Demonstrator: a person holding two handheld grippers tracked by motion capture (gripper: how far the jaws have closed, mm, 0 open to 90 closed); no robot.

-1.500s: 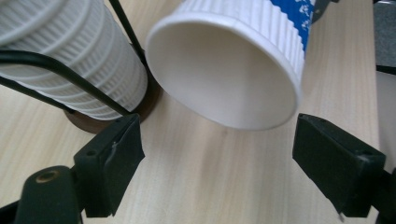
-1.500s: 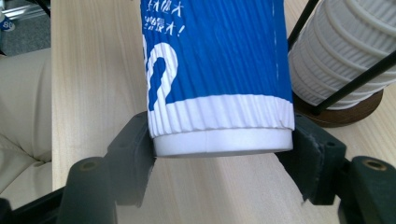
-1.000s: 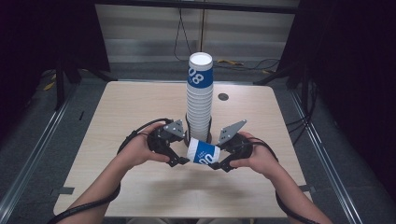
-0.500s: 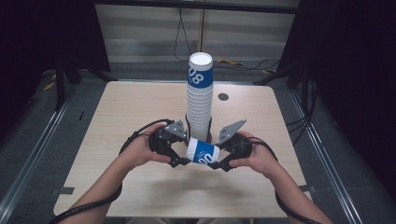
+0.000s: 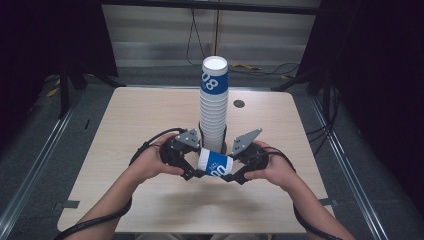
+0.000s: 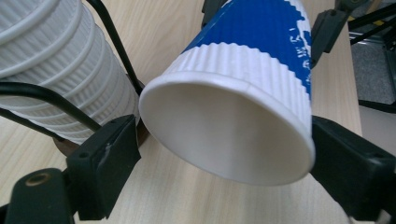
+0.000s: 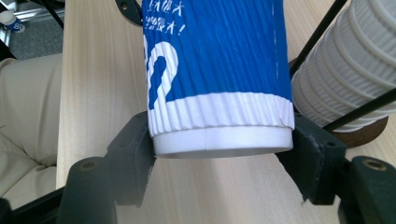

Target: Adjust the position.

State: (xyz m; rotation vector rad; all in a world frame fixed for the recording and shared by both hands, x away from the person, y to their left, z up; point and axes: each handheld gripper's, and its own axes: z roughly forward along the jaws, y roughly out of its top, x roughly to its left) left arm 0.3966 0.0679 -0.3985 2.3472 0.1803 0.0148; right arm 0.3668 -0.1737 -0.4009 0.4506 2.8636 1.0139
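A blue and white ribbed paper cup (image 5: 214,164) lies level above the table between my two hands. My right gripper (image 5: 235,172) is shut on its base end; in the right gripper view both pads press the cup (image 7: 219,70) at the white bottom band, gripper (image 7: 222,156). My left gripper (image 5: 192,167) straddles the cup's open mouth (image 6: 233,116). Its jaws have just been opening, and the left pad stands slightly off the rim, gripper (image 6: 224,172). Behind the hands rises a tall stack of cups (image 5: 214,105), topped by a blue one.
The stack (image 6: 56,70) (image 7: 345,65) stands in a black wire holder on a round wooden base, close behind both grippers. A small dark disc (image 5: 239,104) lies at the back right of the wooden table (image 5: 150,120). Cables trail from both grippers.
Both hands and the cup stay where they were. The left gripper's jaws look a little wider around the cup's mouth.
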